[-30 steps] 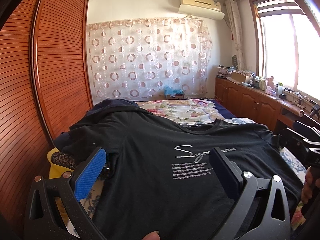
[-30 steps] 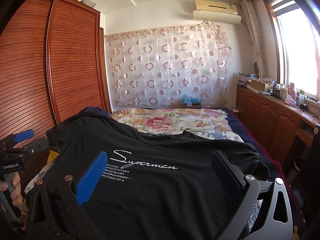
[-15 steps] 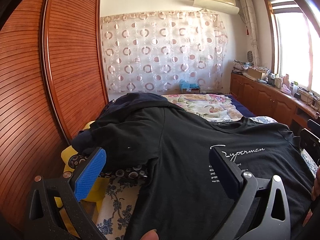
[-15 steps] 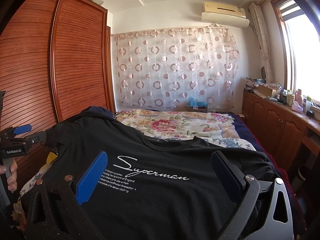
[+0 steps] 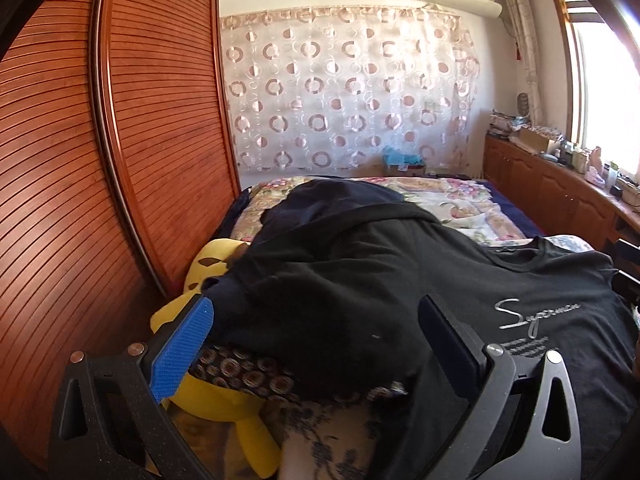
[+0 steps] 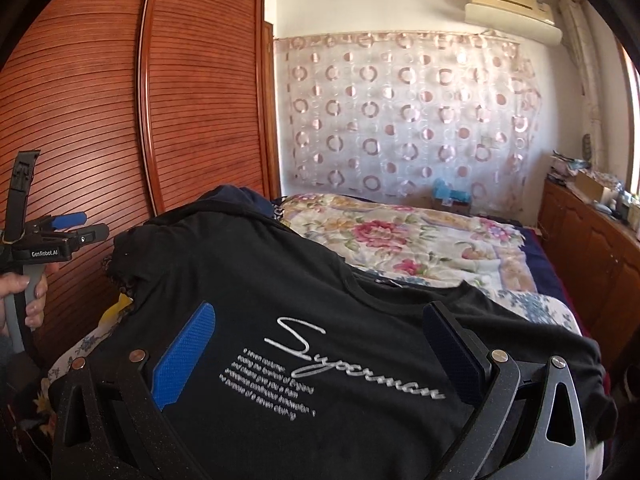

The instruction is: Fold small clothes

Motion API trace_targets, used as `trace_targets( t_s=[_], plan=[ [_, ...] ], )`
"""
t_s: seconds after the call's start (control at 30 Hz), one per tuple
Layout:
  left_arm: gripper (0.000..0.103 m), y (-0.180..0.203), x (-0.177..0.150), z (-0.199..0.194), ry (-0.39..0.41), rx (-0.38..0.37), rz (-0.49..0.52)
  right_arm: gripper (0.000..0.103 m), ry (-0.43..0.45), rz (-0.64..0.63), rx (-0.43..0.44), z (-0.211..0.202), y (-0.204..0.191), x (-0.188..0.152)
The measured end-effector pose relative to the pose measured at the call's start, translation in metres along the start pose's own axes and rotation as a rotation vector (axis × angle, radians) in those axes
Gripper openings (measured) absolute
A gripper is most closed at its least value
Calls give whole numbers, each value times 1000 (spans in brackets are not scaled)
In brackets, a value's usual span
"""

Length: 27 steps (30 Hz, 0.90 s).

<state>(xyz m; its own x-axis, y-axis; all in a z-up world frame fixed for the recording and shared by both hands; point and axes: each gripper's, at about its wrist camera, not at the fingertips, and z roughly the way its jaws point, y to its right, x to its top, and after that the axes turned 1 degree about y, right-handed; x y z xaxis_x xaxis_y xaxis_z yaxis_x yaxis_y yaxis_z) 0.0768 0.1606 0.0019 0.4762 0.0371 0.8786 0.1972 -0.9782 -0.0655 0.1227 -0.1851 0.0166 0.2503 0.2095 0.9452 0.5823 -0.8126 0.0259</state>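
Observation:
A black T-shirt (image 5: pixel 360 280) with silver "Superman" script (image 6: pixel 356 364) lies spread face up on the bed; it also shows in the right wrist view (image 6: pixel 248 280). My left gripper (image 5: pixel 316 344) is open and empty, above the shirt's left sleeve area. My right gripper (image 6: pixel 320 356) is open and empty, hovering over the shirt's chest print. The left gripper also shows at the far left of the right wrist view (image 6: pixel 64 236), held in a hand.
A yellow plush toy (image 5: pixel 216 256) lies under the shirt's left edge. A floral quilt (image 6: pixel 400 236) covers the bed beyond. A slatted wooden wardrobe (image 5: pixel 120 140) stands close on the left. Wooden cabinets (image 5: pixel 560 196) line the right wall.
My left gripper has swung left, towards the sleeve and the yellow toy. My right gripper has moved closer over the print and tilted. Both stay open.

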Motion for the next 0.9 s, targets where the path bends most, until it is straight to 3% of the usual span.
trace_targets(
  t_s=[0.17,0.3,0.37,0.53,0.67,0.87,0.9],
  plan=[
    [100,-23,7,30,-46,5,-28,103,-20,-49,55,29,15,12],
    [76,-41,8,55,-138,-64,-95,103,-56,-67,77,48,29,19],
    [73,-49,6,66,-185,-90,-137,103,-79,-66,91,56,35,24],
    [56,-48,-1,74,-226,-155,-159,103,-121,-80,118,74,40,41],
    [51,-42,-1,72,-241,-149,-143,103,-136,-74,149,87,49,57],
    [24,-38,12,77,-261,-190,-109,103,-129,-78,171,101,57,67],
    [13,-37,14,77,-262,-191,-99,103,-128,-78,171,102,58,68]
  ],
)
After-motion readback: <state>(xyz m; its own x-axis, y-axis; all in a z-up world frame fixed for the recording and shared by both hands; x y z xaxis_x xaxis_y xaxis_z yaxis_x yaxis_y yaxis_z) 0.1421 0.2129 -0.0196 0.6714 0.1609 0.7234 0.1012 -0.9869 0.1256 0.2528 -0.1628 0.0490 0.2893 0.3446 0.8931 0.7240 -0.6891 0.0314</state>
